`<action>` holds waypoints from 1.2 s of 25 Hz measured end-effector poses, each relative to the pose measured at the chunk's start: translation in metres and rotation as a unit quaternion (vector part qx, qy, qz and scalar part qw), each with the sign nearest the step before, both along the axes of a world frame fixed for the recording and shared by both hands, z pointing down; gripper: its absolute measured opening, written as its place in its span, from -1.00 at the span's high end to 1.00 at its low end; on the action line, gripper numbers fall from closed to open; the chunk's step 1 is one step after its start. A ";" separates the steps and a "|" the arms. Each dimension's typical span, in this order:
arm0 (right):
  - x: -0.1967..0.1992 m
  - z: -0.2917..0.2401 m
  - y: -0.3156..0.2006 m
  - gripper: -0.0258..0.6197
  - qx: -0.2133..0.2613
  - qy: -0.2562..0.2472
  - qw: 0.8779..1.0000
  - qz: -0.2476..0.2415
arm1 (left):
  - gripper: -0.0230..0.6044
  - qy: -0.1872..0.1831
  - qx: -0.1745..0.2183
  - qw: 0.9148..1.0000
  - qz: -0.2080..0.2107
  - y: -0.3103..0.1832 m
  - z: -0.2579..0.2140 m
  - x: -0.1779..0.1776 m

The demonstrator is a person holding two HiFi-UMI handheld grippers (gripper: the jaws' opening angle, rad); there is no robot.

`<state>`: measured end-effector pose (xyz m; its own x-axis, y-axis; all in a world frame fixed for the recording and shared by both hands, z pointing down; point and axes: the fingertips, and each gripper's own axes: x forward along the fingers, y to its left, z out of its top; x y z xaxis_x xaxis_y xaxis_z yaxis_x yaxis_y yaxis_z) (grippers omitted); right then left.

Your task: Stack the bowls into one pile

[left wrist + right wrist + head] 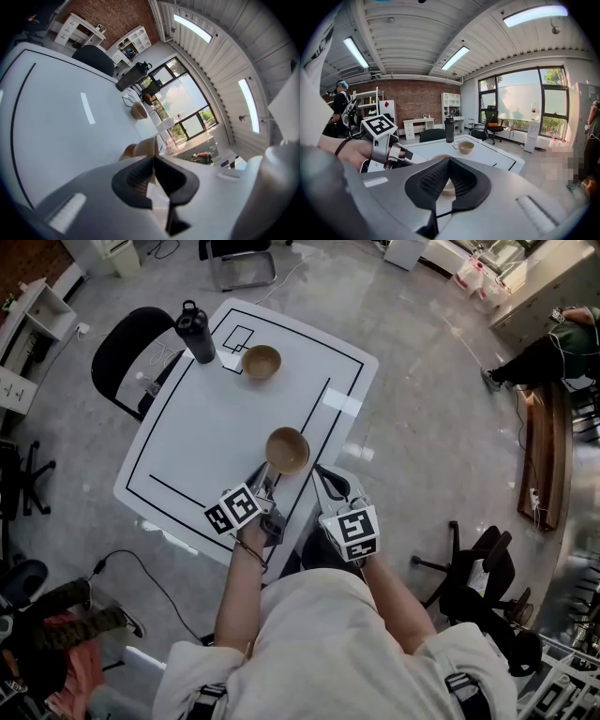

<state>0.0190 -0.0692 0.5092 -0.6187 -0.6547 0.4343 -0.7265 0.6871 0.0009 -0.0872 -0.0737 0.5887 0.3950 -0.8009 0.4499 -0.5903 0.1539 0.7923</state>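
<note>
White black-lined tabletop (197, 427). My left claw (266, 474) clamped on rim of near brown wooden bowl (287, 450), by near edge; right claw (326, 486) closed, empty. Goal: second brown wooden bowl (261, 362), far corner. I'd carry level, lower centred.

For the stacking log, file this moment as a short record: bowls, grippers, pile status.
near bowl: near side of the table, rim pinched by the left gripper
far bowl: far end, beside the black bottle
left gripper: shut on near bowl
right gripper: shut, empty, right of the near bowl
pile: not yet made; bowls apart
</note>
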 end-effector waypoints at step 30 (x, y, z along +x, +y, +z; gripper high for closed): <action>0.010 0.013 -0.011 0.92 -0.015 0.000 1.000 -0.002 | 0.89 -0.032 -0.053 0.998 -0.002 -0.003 0.037 0.004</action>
